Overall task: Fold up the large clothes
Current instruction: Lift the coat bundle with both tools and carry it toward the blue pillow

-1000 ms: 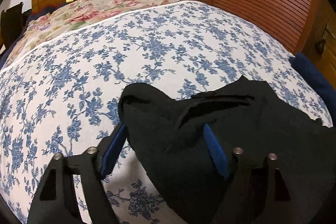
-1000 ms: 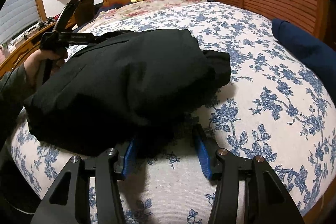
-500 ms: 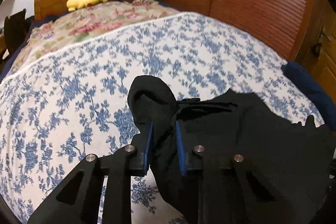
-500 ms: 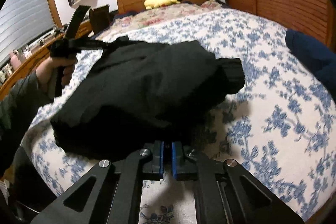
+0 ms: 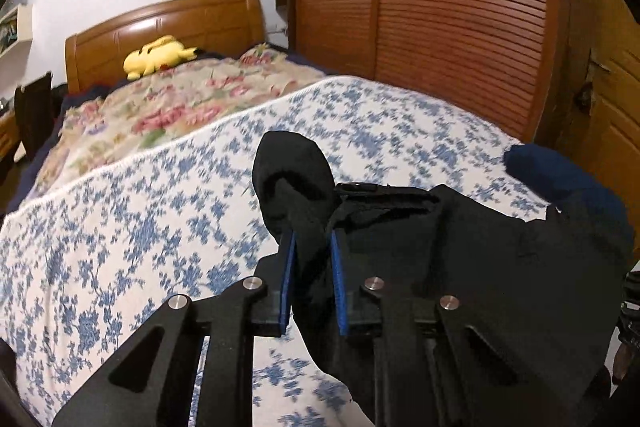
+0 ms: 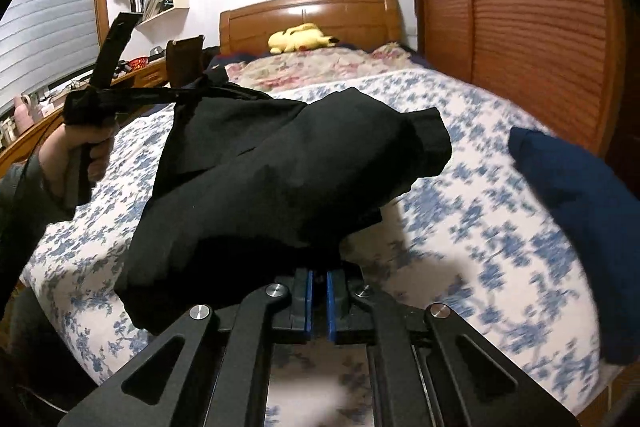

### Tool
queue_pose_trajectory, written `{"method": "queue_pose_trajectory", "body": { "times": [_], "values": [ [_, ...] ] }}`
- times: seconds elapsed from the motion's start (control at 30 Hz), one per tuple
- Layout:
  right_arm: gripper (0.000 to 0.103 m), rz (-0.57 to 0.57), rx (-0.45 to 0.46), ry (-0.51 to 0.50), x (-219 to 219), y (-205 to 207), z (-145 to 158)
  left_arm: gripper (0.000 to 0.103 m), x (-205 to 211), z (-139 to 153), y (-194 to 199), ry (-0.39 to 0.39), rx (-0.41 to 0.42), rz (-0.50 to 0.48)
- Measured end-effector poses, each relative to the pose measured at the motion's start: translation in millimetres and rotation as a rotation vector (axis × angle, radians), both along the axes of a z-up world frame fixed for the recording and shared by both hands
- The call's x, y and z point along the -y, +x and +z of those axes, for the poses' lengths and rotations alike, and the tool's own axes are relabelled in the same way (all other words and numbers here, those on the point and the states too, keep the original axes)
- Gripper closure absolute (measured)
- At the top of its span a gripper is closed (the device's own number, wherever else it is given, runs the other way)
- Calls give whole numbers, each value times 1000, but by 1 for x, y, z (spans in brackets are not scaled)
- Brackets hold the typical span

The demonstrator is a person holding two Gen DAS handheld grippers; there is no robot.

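The black garment (image 6: 288, 179) hangs in a slack span above the bed (image 6: 480, 227), raised clear of the blue-flowered sheet, with a dark blue folded cloth (image 6: 576, 195) lying on the bed to its right. The left gripper (image 5: 312, 255) has its blue fingers (image 5: 287, 279) closing, pads pressed on a bunched fold of the garment at the edge farther from the headboard (image 6: 312, 15). The right gripper (image 6: 318, 291) has its fingers (image 6: 308, 303) clenched almost together on the garment's near hem.
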State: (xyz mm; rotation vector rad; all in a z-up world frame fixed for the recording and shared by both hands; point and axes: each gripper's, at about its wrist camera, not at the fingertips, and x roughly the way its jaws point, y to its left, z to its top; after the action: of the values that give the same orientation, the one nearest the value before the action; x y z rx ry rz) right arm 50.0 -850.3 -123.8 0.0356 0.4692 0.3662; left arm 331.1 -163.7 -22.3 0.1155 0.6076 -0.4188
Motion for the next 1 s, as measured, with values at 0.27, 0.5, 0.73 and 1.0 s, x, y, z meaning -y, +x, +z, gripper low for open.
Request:
{"method": "queue_pose_trajectory", "body": {
  "times": [0.27,0.5,0.73,1.0],
  "values": [
    [98,-55,91,-52,47,-24,22,86,71,41,-21,15,74,-56],
    [99,-172,175,-109,112,-43,59,91,174,84,-24,11,134,-148],
    [99,-281,222,-236,174,-42,86,94,296,94,-24,61,164,-281],
    [99,-433,202,-272,241,-55,99,94,373,99,-34,41,188,-358]
  ]
}}
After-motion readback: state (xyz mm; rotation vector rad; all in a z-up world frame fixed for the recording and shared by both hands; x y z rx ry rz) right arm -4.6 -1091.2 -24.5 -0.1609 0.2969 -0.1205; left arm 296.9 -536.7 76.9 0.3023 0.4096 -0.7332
